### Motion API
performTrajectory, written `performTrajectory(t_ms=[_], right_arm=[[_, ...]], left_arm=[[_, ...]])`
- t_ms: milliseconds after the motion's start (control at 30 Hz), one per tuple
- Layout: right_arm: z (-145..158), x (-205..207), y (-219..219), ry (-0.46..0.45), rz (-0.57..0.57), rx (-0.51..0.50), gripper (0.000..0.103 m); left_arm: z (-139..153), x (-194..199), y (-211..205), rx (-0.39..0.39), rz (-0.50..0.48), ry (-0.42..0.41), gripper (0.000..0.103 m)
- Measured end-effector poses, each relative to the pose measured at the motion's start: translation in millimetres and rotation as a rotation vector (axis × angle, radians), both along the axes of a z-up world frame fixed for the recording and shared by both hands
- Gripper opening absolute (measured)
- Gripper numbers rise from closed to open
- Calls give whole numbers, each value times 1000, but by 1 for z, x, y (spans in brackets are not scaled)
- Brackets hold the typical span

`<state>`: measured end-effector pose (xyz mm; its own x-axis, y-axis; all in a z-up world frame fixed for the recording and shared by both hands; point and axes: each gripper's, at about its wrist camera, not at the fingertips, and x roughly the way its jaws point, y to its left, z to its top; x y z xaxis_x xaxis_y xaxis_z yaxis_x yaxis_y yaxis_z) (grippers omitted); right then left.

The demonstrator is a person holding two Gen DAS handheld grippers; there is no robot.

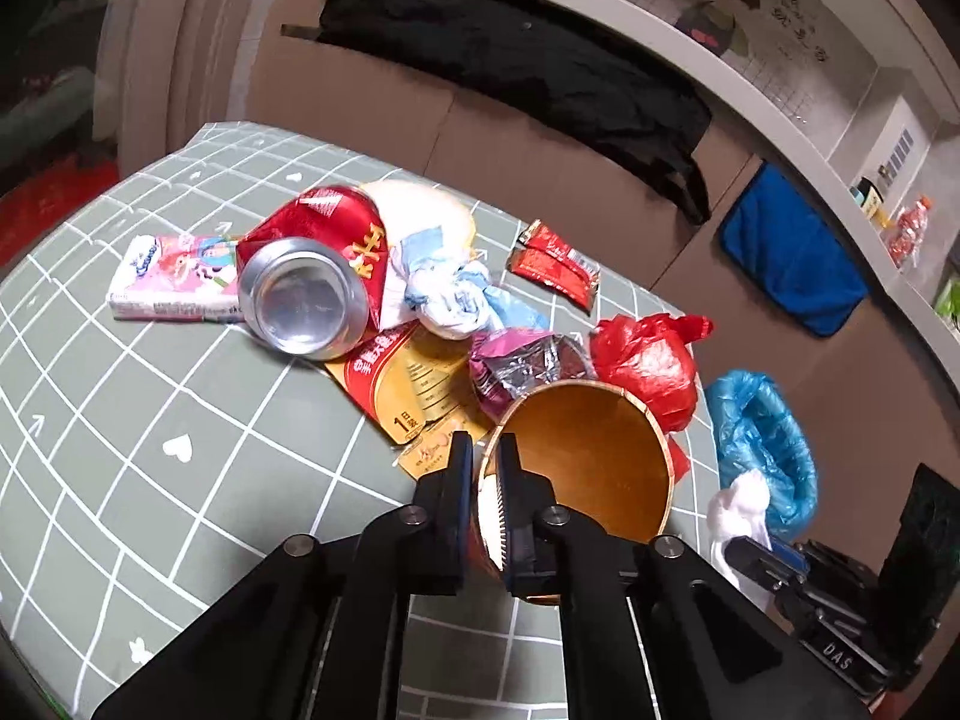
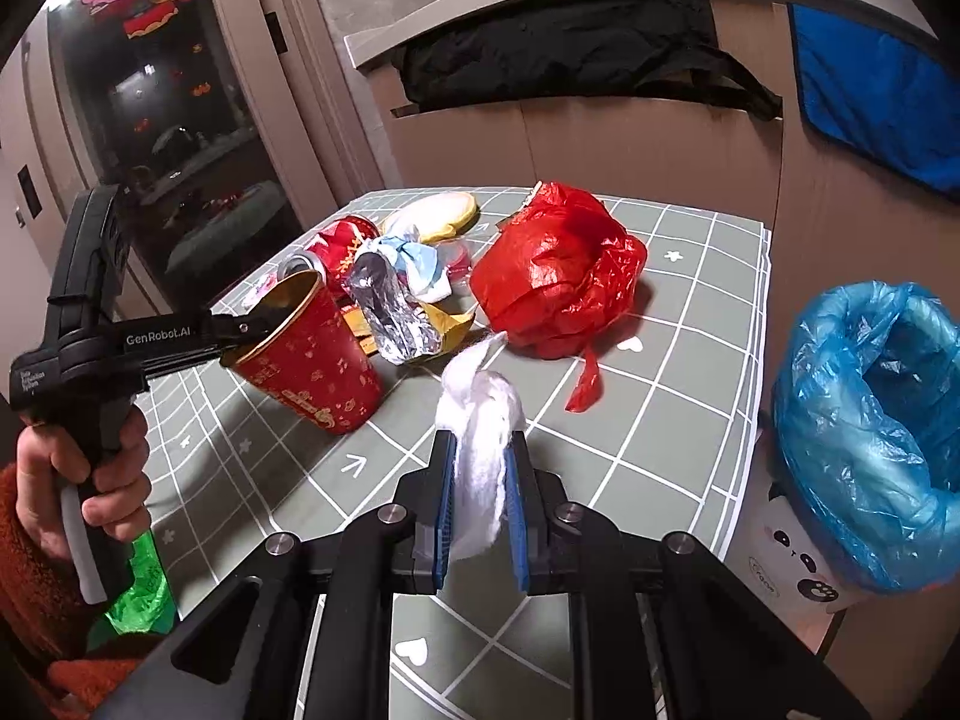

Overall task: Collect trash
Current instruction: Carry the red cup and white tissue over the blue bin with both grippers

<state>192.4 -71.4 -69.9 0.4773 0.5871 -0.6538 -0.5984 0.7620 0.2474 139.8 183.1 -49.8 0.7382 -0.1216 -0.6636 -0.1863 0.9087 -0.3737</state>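
Note:
My left gripper [image 1: 485, 450] is shut on the rim of a red paper cup [image 1: 591, 462] with a gold inside, one finger inside and one outside; the cup [image 2: 312, 360] is tilted just above the table. My right gripper [image 2: 480, 450] is shut on a white wad of tissue [image 2: 480, 450], held above the table's front; the wad also shows in the left wrist view [image 1: 741, 504]. The bin with a blue plastic liner [image 2: 870, 426] stands off the table's right edge. A trash pile lies mid-table: crushed red can [image 1: 312, 276], red plastic bag [image 2: 558, 270], foil wrapper [image 2: 390, 312].
The table has a grey-green grid cloth [image 2: 660, 396]. A tissue pack [image 1: 174, 279], a gold-red flat carton [image 1: 408, 384], red sachets [image 1: 555, 264] and a white-blue knotted bag [image 1: 450, 294] lie in the pile. Cardboard boxes [image 2: 630, 138] with black cloth stand behind the table.

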Motion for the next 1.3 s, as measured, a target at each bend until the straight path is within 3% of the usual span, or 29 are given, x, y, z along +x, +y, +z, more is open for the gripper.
performTrajectory(t_ms=[333,467,600,767,933,1200,1300], right_arm=[[37,4,-20,-97,-47,98,14],[68,14,-59,-179,-132,129,14],[99,24,-122,-279,-272,113,14],[101,43,-195,-305,-447,52,14],[73,72,-233,-230,-511,39,14],[35,114,-263,-126,-538,68,14],[23,124,-265,-99,-523,75,19]], left_arm=[[61,-19,-30,146,-28,-206,6],[99,4,-70,149,-137,-286,6],[112,48,-118,114,-253,-306,6],[101,109,-193,97,-405,-259,6],[61,170,-250,80,-497,-158,6],[20,220,-284,20,-540,-38,6],[11,227,-286,-8,-550,-16,9]])
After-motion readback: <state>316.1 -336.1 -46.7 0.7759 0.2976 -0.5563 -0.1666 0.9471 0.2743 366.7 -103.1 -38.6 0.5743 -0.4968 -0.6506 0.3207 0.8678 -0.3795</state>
